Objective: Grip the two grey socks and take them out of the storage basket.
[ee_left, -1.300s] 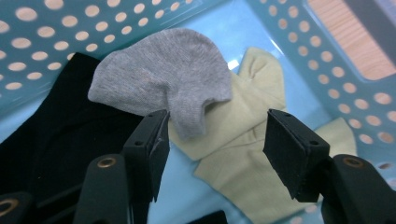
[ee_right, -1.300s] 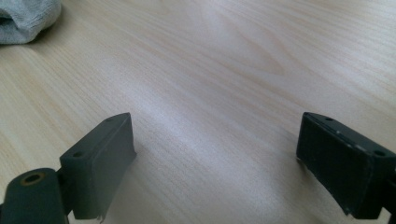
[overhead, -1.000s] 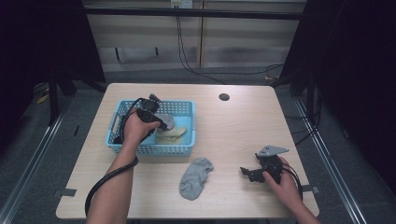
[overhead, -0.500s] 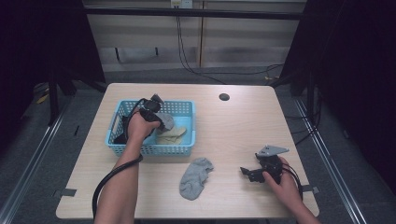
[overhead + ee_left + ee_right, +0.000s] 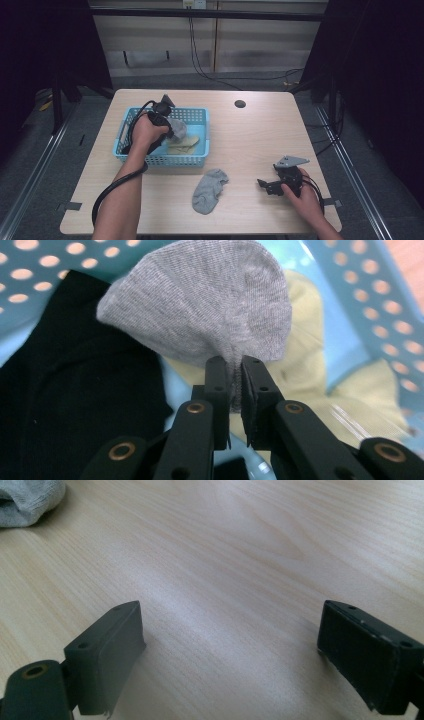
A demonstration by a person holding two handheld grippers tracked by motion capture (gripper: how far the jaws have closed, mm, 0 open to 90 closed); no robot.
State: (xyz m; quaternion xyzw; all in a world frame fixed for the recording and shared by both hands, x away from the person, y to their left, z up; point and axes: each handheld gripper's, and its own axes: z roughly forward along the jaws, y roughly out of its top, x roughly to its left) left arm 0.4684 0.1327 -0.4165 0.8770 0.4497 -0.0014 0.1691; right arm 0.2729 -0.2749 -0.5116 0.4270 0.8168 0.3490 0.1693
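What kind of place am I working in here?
Probably a lab recording bench: a light wooden table ringed by dark curtains, loose wall cables, and a blue plastic basket of socks as props.

**Cloth, plastic and wood on my table**

The grey sock (image 5: pixel 200 305) pinched in my left gripper (image 5: pixel 235 371) was a fine-ribbed knit, soft and matt. Beneath it lay a black cloth (image 5: pixel 75 405), dull and dense, and a pale yellow cloth (image 5: pixel 310 370), also matt. The blue basket (image 5: pixel 380 295) was smooth, slightly glossy perforated plastic. My gripper's jaws were matt black plastic with brass-coloured rivets and toothed inner faces. The table (image 5: pixel 240 545) looked like light wood grain with a soft satin sheen. A second grey sock (image 5: pixel 209 190) on it was matt knit.
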